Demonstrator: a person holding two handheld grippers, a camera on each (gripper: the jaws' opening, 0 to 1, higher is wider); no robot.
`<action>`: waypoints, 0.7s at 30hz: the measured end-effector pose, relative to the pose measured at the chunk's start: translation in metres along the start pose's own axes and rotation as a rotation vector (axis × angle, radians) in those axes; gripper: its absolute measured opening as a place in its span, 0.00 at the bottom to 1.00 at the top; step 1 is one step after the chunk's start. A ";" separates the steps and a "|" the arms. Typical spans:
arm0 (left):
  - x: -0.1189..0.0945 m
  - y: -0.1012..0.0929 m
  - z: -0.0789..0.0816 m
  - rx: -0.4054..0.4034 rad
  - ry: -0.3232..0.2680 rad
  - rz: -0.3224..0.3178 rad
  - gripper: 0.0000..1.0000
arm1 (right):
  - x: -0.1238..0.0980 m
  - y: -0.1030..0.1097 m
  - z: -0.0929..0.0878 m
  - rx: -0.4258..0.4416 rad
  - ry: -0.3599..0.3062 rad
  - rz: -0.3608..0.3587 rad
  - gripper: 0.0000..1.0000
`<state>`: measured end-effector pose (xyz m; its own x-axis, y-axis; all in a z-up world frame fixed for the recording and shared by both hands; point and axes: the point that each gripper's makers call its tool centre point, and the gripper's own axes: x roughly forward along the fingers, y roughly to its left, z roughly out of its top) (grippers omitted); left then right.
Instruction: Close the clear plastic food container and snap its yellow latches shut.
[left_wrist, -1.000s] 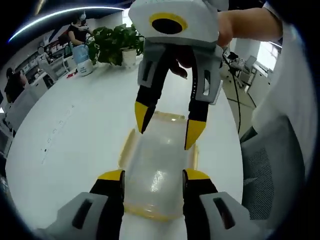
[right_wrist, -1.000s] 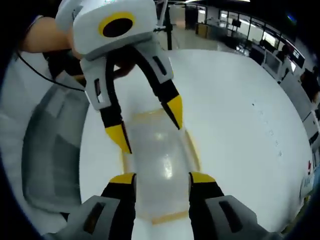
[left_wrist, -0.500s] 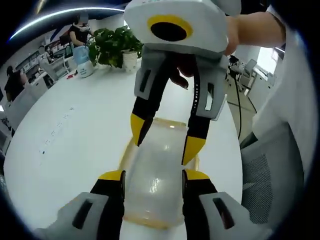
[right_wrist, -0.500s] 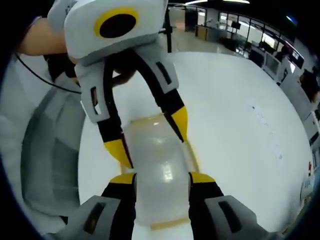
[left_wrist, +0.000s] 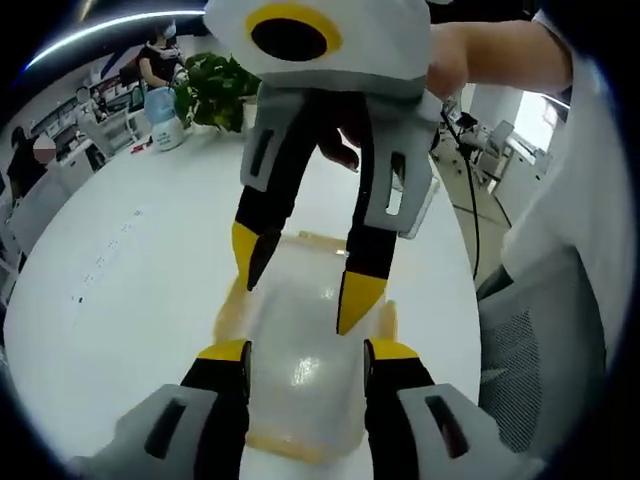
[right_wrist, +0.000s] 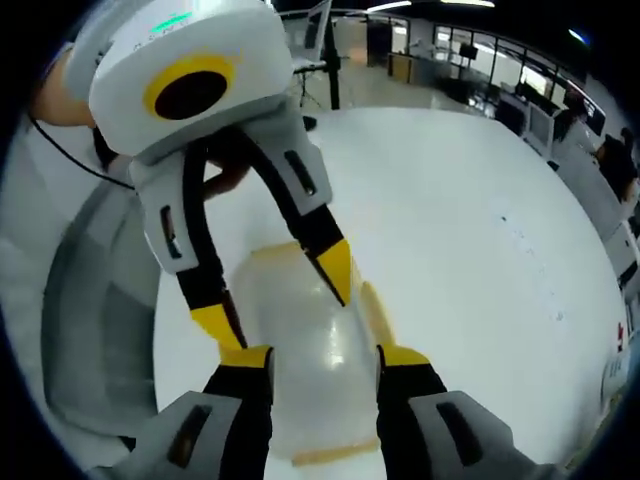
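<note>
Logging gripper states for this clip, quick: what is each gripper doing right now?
Left gripper: open, jaws either side of the clear container, holding nothing.
Right gripper: open, jaws astride the same container, holding nothing.

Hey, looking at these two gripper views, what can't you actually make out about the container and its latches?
- Left gripper view: clear plastic food container, near-end yellow latch hidden behind left gripper.
- Right gripper view: yellow side latch seen edge-on, snapped or not unclear.
- Lid seating: blurred by glare, both views.
- Right gripper: contact with lid unclear.

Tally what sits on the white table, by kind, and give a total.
Clear food container: 1
Potted plant: 1
Blue-capped bottle: 1
Total: 3
Both grippers, left and right, hover open-fingered over the container.
</note>
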<state>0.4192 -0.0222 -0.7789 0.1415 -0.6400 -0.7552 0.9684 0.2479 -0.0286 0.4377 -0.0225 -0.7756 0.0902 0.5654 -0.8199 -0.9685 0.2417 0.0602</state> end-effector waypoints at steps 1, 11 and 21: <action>0.000 -0.001 0.000 0.000 0.001 -0.001 0.45 | 0.000 -0.001 0.000 -0.002 0.000 0.000 0.39; -0.001 -0.007 -0.005 0.012 0.021 0.012 0.46 | 0.002 -0.009 -0.001 -0.008 0.011 0.000 0.41; -0.002 -0.010 -0.007 -0.001 0.029 0.021 0.47 | 0.006 -0.013 -0.004 -0.024 0.029 0.004 0.41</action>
<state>0.4074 -0.0184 -0.7818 0.1560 -0.6133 -0.7743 0.9651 0.2616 -0.0129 0.4499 -0.0258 -0.7835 0.0796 0.5430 -0.8359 -0.9742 0.2202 0.0503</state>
